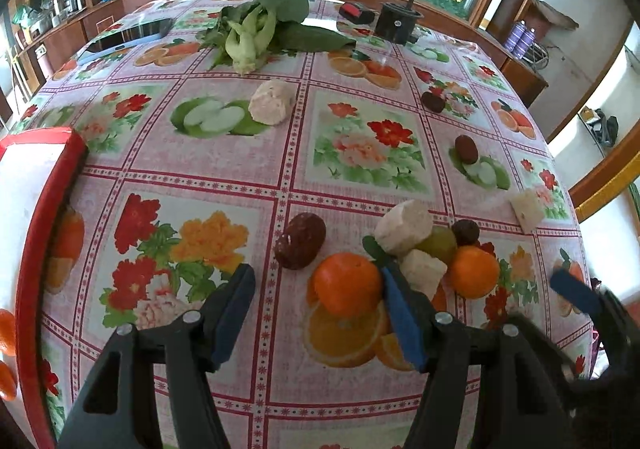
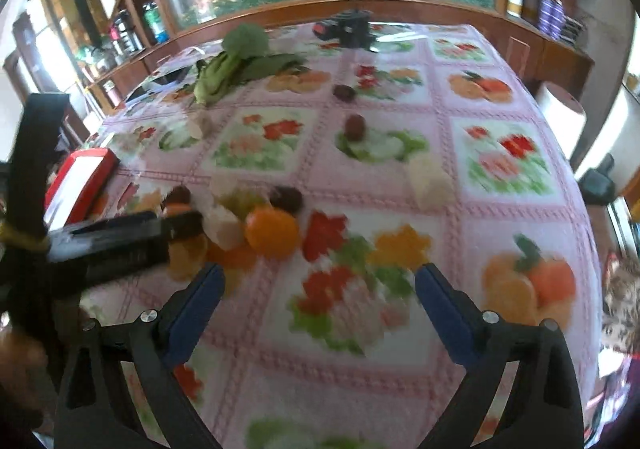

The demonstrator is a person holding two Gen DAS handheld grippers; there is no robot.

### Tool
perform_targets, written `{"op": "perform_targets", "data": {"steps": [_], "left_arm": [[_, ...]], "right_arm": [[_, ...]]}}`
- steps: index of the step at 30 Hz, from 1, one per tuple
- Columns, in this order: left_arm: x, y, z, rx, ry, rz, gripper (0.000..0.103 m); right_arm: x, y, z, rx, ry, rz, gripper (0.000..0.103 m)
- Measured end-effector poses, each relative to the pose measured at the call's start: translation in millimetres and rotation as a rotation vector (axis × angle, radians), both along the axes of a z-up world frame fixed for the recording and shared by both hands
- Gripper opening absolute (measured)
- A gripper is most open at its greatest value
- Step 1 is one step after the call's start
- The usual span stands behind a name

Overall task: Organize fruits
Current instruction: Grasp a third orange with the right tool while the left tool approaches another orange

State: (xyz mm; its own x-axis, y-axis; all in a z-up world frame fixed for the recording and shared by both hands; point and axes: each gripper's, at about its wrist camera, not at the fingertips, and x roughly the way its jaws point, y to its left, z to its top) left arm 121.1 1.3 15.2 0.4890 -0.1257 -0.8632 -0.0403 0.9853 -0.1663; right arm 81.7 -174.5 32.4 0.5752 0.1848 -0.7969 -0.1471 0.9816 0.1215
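Your left gripper (image 1: 318, 291) stands apart, bracketing the orange (image 1: 347, 284) at lower centre, ready to grab it; your right gripper (image 2: 320, 285), also apart, waits over bare cloth (image 2: 500, 209).

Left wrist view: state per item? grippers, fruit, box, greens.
left gripper: open, empty
right gripper: open, empty
near orange: on tablecloth, between left fingers
second orange: on cloth, ungrasped
red box: at left edge, open
greens: lying at far side

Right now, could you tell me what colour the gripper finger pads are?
Blue pads, clearest in the right wrist view.
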Motion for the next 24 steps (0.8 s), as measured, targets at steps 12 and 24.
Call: {"op": "perform_targets", "data": {"steps": [12,24], "left_arm": [[-5.7,-0.5,0.8,-0.017,-0.043,-0.089,0.047],[-20.5,6.9,1.8,-0.066,-0.034,-0.112,0.033]], "right_arm": [[21.2,24.6,-17.8,0.003,0.061,0.135,0.035],[-7.9,12.8,-10.5,0.037,0.060,0.107,0.035]]}}
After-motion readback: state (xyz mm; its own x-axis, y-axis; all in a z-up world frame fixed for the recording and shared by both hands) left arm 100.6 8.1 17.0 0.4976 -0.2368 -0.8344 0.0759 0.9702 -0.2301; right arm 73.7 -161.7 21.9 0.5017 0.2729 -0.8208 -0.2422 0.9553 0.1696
